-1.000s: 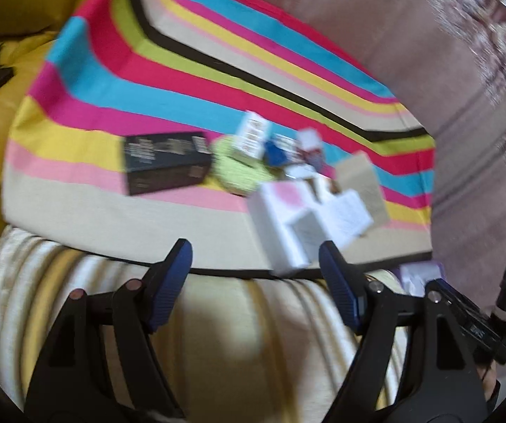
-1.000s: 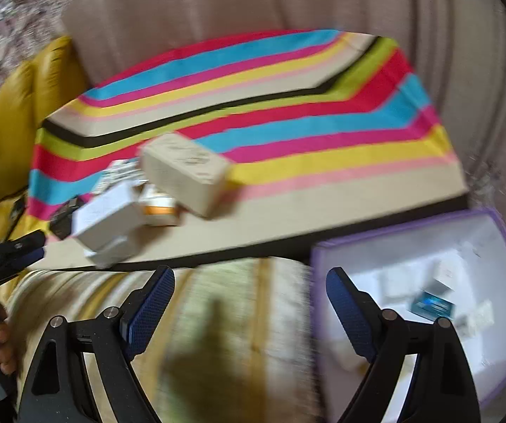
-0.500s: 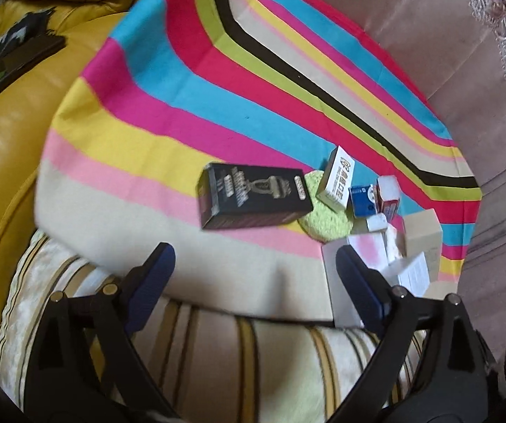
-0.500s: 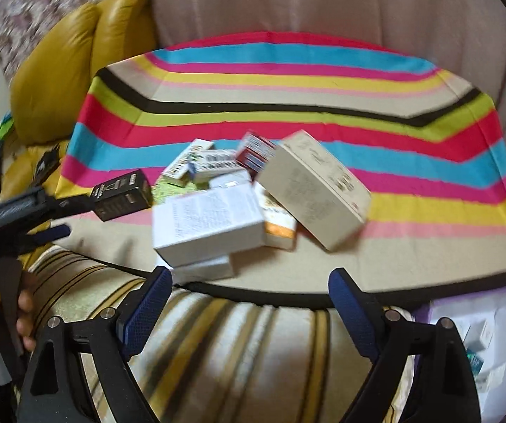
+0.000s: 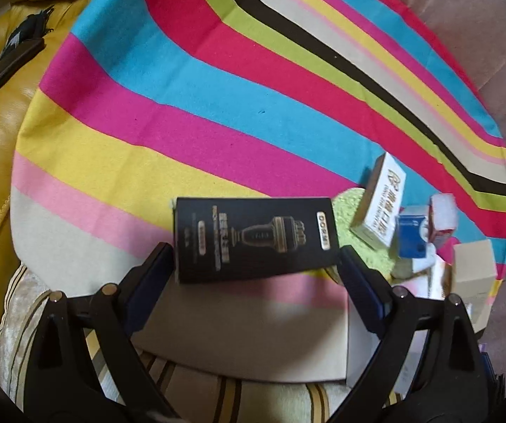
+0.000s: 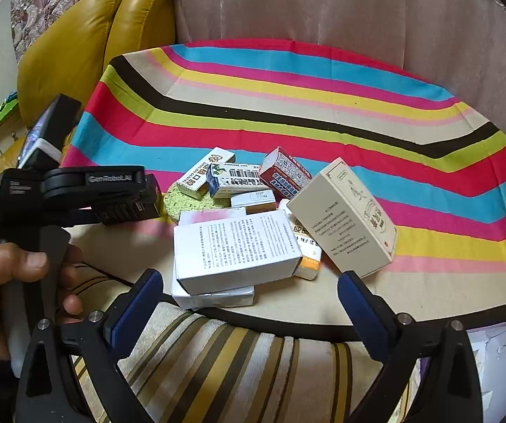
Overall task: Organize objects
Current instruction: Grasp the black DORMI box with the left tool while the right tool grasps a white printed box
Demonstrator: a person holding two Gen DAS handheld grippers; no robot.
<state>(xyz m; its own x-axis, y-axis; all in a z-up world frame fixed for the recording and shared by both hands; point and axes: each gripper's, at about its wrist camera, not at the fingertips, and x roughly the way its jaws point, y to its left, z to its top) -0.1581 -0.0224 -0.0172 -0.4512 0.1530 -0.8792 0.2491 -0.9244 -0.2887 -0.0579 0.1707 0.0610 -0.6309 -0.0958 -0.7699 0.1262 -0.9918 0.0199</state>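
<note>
A black box (image 5: 253,239) with gold print lies on the striped cloth (image 5: 200,105). My left gripper (image 5: 253,257) straddles it, one fingertip beside each short end; I see no pad pressing. In the right wrist view this gripper (image 6: 112,190) hangs over the black box (image 6: 129,208), its handle held by a hand (image 6: 13,282). My right gripper (image 6: 251,282) hovers at the cloth's near edge, its jaws opening with nothing gripped. Just ahead of its tips lies a white printed box (image 6: 235,250) stacked on another white box (image 6: 214,298).
Behind the white stack lie a beige box (image 6: 351,218), a red box (image 6: 284,172), a blue-and-white box (image 6: 235,176) and a green pad (image 6: 186,204). A purple tray (image 6: 496,349) sits at the lower right. A yellow sofa (image 6: 66,53) rises on the left.
The left gripper widened and came down onto the black box, which now lies between its fingers. The right gripper swung left from the purple tray to the box pile, its jaws spreading.
</note>
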